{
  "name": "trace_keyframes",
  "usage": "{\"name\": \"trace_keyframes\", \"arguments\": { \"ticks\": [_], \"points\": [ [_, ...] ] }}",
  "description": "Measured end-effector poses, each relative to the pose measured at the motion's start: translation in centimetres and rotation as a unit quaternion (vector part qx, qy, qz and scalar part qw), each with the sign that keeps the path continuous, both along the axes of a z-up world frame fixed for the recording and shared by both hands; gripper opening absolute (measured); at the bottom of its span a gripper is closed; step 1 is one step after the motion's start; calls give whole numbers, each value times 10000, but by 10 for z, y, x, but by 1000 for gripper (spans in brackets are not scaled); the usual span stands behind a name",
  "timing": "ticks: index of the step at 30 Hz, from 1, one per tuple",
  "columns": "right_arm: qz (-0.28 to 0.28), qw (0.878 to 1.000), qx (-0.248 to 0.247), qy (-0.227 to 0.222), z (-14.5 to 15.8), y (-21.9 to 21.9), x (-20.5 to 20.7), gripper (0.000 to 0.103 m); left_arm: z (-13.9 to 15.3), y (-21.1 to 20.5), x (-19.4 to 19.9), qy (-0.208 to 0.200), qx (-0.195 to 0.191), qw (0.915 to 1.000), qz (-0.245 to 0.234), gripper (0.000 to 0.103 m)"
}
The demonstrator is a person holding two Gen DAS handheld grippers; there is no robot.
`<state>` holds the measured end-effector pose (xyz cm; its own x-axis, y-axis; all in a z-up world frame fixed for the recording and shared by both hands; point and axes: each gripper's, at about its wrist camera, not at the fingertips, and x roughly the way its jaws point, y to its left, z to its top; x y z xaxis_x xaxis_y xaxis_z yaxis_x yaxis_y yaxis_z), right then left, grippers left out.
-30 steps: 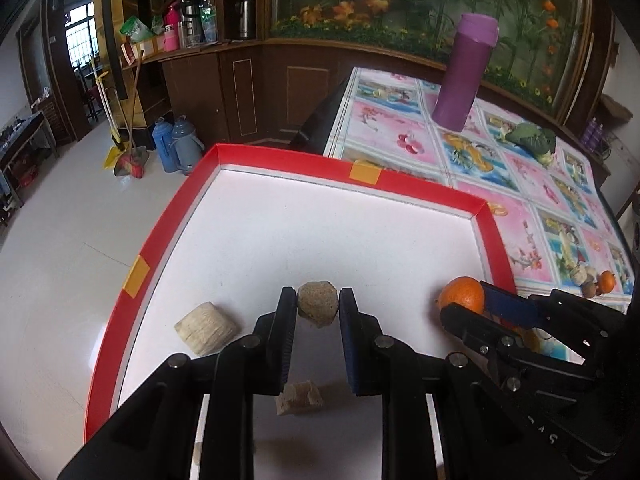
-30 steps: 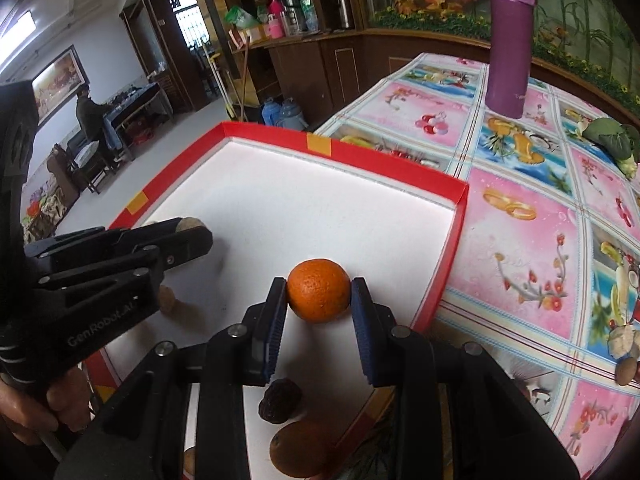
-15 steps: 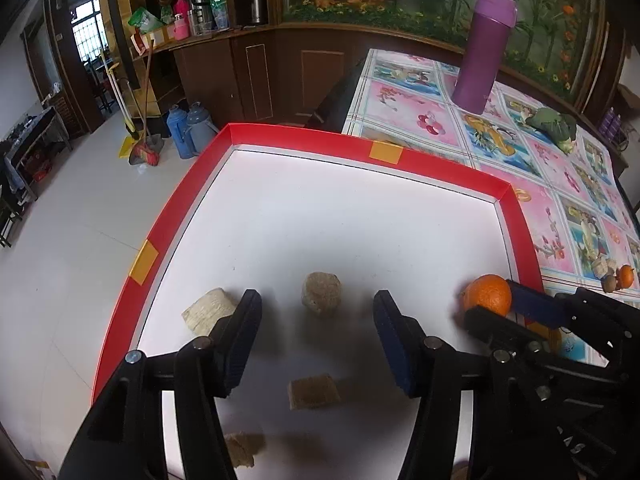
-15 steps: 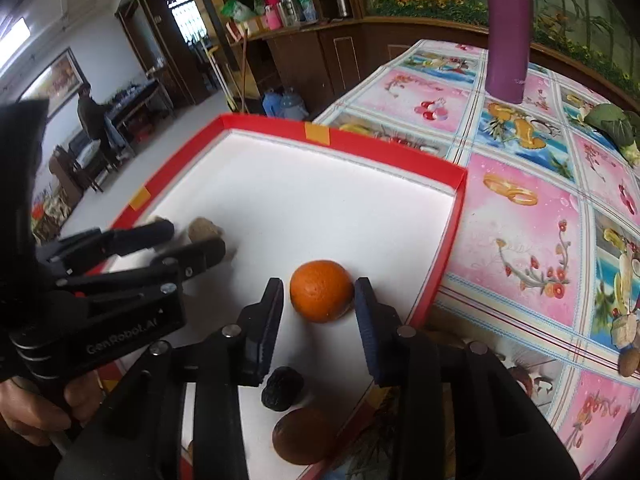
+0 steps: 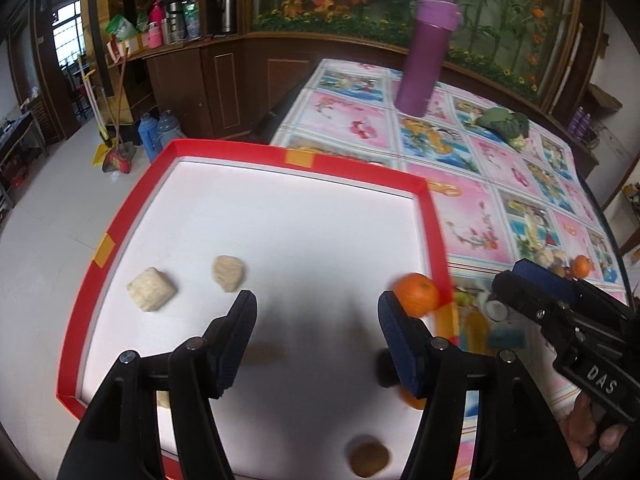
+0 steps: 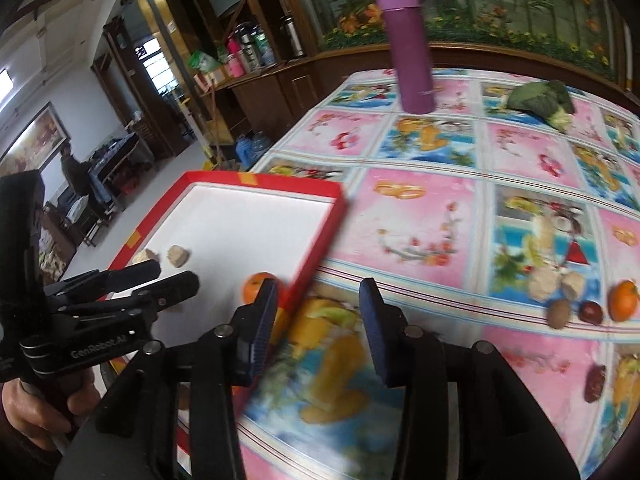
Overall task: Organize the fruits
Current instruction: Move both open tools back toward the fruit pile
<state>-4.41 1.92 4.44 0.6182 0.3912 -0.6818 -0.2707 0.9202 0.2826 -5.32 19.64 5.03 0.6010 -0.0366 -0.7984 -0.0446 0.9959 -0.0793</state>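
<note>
Now both your tools, left tool [image 5: 316, 328] and right tool [image 6: 318, 320], gape wide and empty, having released the beige chunk [image 5: 228, 273] and orange [image 5: 416, 294] inside the red tray [image 5: 434, 216], so fetch the worktop's remaining fruit [image 6: 622, 300].

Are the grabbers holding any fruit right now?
No. The left gripper and right gripper are both open and empty. The orange sits loose in the red tray.
</note>
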Motion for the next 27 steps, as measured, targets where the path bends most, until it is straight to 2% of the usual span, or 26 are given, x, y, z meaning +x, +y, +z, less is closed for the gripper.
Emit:
{"name": "trace_keyframes", "arguments": {
  "ticks": [8,16,21,27],
  "points": [
    [-934,9955,37,-148,5,-99,-25,44,4,-61,-6,43,43,9978,-657,64],
    [-1864,9822,-173,-147,-1,-191,-39,44,-3,-133,-3,223,91,9892,-1447,64],
    [-1947,9802,-356,-25,-10,-216,-29,44,-3,-177,5,123,139,9833,-1812,64],
    [-1733,9844,-212,202,-22,-229,-12,44,-16,-225,18,207,80,9745,-2235,64]
  ]
}}
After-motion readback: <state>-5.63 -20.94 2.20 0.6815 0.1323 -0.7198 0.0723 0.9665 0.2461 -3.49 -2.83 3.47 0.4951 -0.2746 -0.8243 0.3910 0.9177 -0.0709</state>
